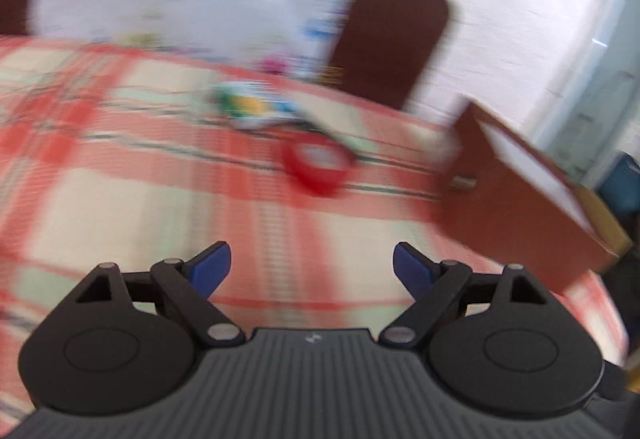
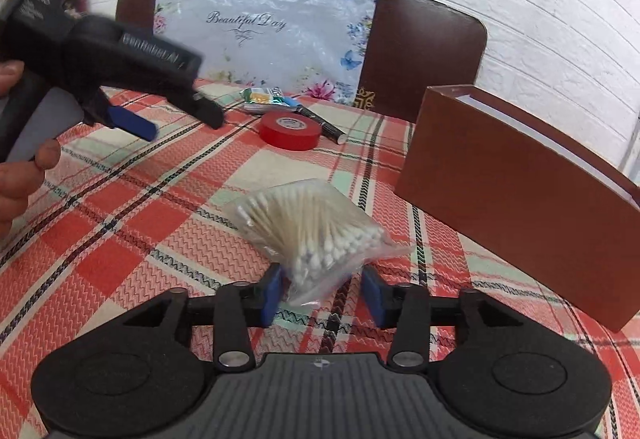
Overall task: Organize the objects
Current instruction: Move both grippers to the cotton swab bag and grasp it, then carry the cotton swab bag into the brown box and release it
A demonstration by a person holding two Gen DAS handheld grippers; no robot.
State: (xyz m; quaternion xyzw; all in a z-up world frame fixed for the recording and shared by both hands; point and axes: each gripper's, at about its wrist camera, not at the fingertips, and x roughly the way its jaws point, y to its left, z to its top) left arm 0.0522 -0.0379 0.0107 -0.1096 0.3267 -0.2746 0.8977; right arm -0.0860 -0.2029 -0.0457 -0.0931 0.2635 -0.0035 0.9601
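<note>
One clear bag of cotton swabs [image 2: 316, 235] lies on the checked cloth of the desk [image 2: 132, 223], its near corner reaching in between the blue fingers [image 2: 272, 293] of the right gripper [image 2: 322, 295]; those fingers stand partly apart, and their pads do not press on the bag. From the bag toward twelve o'clock, well apart from it, a red tape roll [image 2: 290, 129] lies flat, with a black pen [image 2: 322, 123] just behind it and a green snack packet [image 2: 266, 98] beyond at about eleven o'clock. At three o'clock from the bag a brown box [image 2: 508, 195] stands open-topped, near the desk's edge. At ten o'clock the left gripper [image 2: 176, 117], held in a person's hand [image 2: 24, 171], hangs over the cloth. In the left wrist view, blurred, the left gripper [image 1: 312, 265] has its fingers spread wide with nothing between them; the red tape roll [image 1: 318, 167] and the snack packet [image 1: 252, 107] lie ahead, and the brown box [image 1: 516, 191] sits toward two o'clock.
</note>
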